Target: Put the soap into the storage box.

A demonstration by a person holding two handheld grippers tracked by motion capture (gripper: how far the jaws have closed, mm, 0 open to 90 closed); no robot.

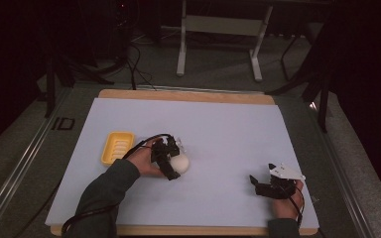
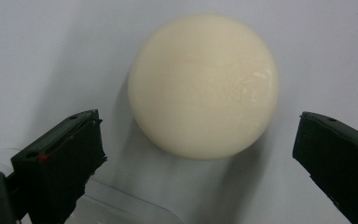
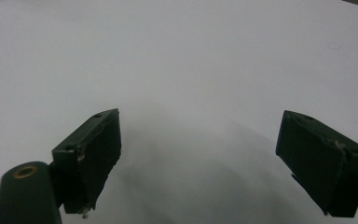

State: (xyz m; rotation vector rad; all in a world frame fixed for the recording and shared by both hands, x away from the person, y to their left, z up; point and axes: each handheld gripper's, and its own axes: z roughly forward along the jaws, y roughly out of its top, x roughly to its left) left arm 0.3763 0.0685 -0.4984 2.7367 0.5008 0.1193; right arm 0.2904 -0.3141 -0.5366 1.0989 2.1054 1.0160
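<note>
A round, cream-white bar of soap lies on the white sheet left of the middle. My left gripper is open around its near side, one black jaw on each side, neither touching it. A yellow soap dish sits empty just left of that hand. Near the front right edge my right gripper rests open, with only bare white sheet between its jaws.
The white sheet covers a wooden board. A thin clear plastic piece lies under the left gripper's near jaw. Beyond the table, cables and a grey table frame stand on the floor.
</note>
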